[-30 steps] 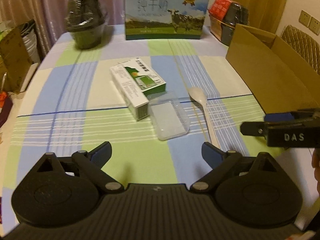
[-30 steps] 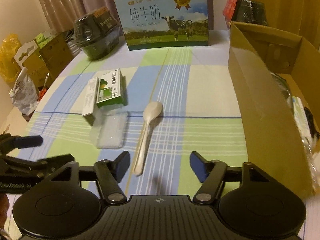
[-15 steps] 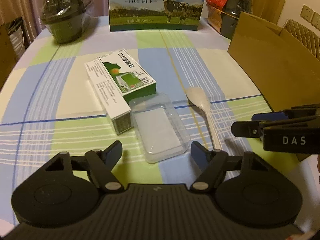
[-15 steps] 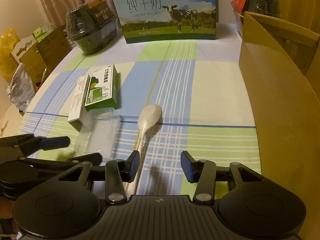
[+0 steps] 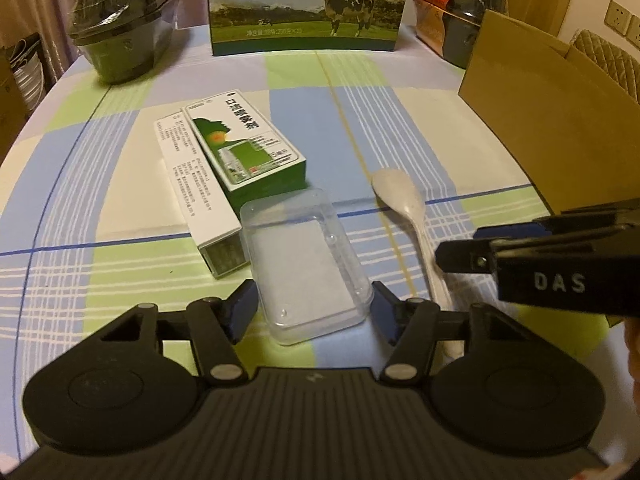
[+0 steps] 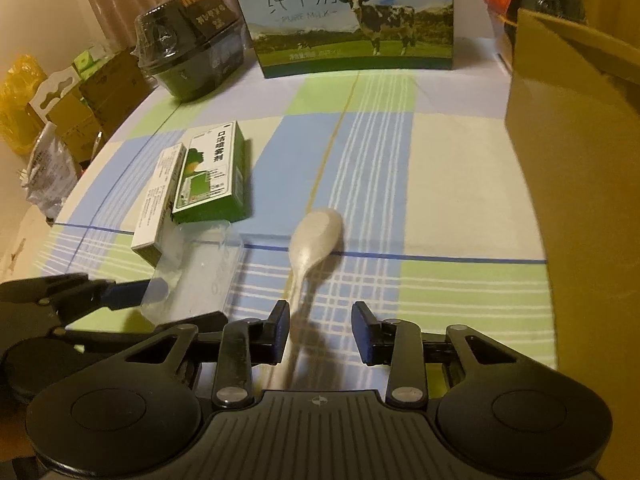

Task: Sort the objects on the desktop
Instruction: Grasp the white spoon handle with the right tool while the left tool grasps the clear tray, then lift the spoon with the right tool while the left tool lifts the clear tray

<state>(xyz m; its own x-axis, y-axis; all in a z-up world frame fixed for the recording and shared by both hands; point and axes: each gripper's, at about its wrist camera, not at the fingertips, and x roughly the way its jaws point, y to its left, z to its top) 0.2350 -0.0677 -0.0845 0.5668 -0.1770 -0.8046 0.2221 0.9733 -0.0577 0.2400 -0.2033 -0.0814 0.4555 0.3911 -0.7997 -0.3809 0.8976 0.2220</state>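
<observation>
A clear plastic box (image 5: pixel 304 268) lies on the checked tablecloth (image 5: pixel 120 216). My left gripper (image 5: pixel 312 308) straddles its near end with jaws closing; the fingertips (image 5: pixel 242 308) stand close beside its sides and I see no squeeze. A white spoon (image 6: pixel 316 232) lies to the right, bowl away from me. Its handle runs between the closing jaws of my right gripper (image 6: pixel 322 330), near the left fingertip and not pinched. A green-and-white medicine box (image 5: pixel 244 148) rests against a long white box (image 5: pixel 196 196) just beyond the clear box.
An open cardboard box (image 5: pixel 540 132) stands along the right side. A milk carton pack (image 5: pixel 308 4) stands at the back, with wrapped dark bowls (image 5: pixel 120 28) at back left and a red-and-black pack (image 5: pixel 460 12) at back right. Bags and cartons (image 6: pixel 60 120) crowd the floor left.
Both grippers have come forward and down over the table and their jaws have narrowed. The clear box now sits between the left fingers, the spoon handle between the right ones.
</observation>
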